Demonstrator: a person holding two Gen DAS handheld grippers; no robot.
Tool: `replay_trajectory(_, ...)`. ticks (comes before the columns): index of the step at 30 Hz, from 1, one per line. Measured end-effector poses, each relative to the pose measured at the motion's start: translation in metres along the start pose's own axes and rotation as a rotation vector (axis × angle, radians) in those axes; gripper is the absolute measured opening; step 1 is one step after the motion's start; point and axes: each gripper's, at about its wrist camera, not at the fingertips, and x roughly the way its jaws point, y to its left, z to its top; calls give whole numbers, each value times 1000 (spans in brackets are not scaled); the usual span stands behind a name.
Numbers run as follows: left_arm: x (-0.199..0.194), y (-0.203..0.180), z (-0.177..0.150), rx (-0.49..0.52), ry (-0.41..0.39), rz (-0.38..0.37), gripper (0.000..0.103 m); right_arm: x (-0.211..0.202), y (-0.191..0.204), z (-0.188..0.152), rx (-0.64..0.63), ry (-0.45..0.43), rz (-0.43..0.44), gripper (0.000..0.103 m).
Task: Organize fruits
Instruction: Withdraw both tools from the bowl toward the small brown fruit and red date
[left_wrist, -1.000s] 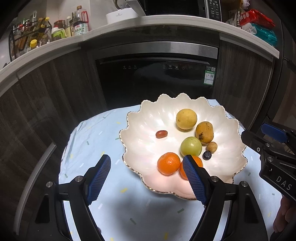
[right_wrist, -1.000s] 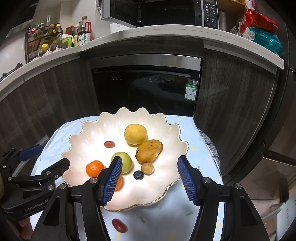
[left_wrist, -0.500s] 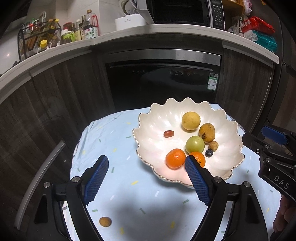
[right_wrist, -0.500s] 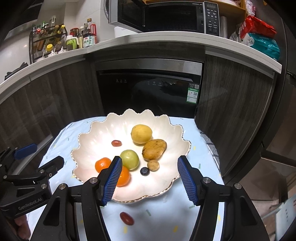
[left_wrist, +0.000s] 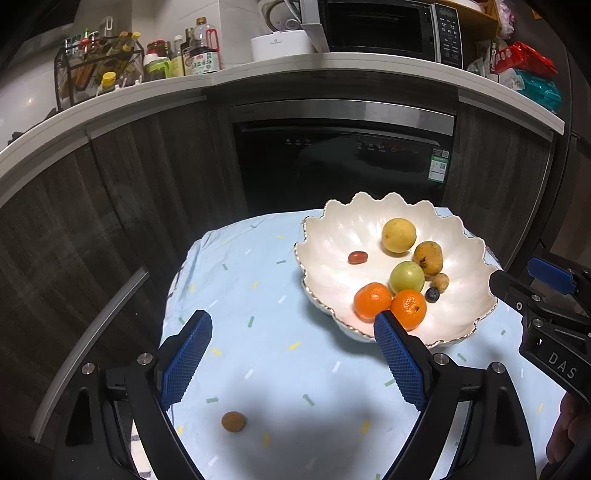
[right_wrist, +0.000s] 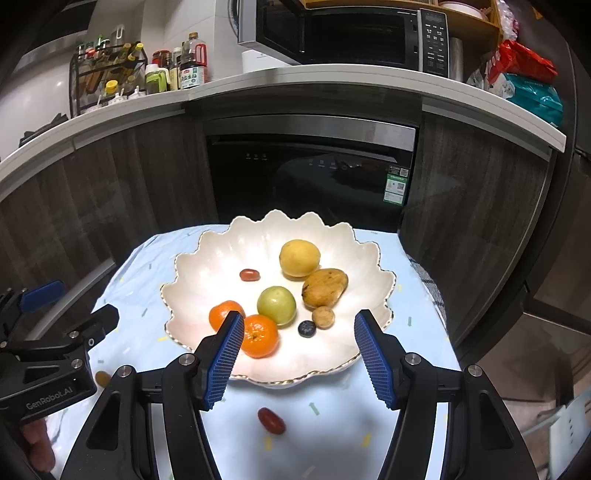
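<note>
A white scalloped bowl (left_wrist: 332, 236) (right_wrist: 207, 273) on the light-blue cloth holds two oranges (left_wrist: 373, 301), a green fruit (left_wrist: 406, 277), a yellow fruit (left_wrist: 399, 235), a brownish mango (left_wrist: 428, 256), a small brown fruit, a blueberry and a red grape (left_wrist: 357, 257). A small brown fruit (left_wrist: 233, 421) lies on the cloth near my open, empty left gripper (left_wrist: 291, 358). A red grape (right_wrist: 271, 420) lies on the cloth in front of the bowl, below my open, empty right gripper (right_wrist: 299, 356).
The small table (left_wrist: 229, 258) stands in front of dark cabinets and a black built-in appliance (left_wrist: 340, 166). A counter above carries bottles (left_wrist: 195, 51) and a microwave (left_wrist: 384, 29). The table edge drops off at left and right.
Both grippers have pulled back and up from the bowl. The left one shifted left, bringing the small brown fruit on the cloth into view. Both stay open.
</note>
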Motion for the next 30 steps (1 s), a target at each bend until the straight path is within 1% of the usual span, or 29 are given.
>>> replay_trajectory(10, -8, 11, -15, -16, -6, 23, 90, -4, 9, -9, -21, 2, 4, 63)
replay_trajectory(25, 2, 29, -52, -59, 19, 74, 90, 13, 26, -34, -37, 37, 18, 63)
replay_trajectory(30, 4, 35, -61, -81, 16, 95, 90, 22, 29, -44, -26, 66, 23, 63)
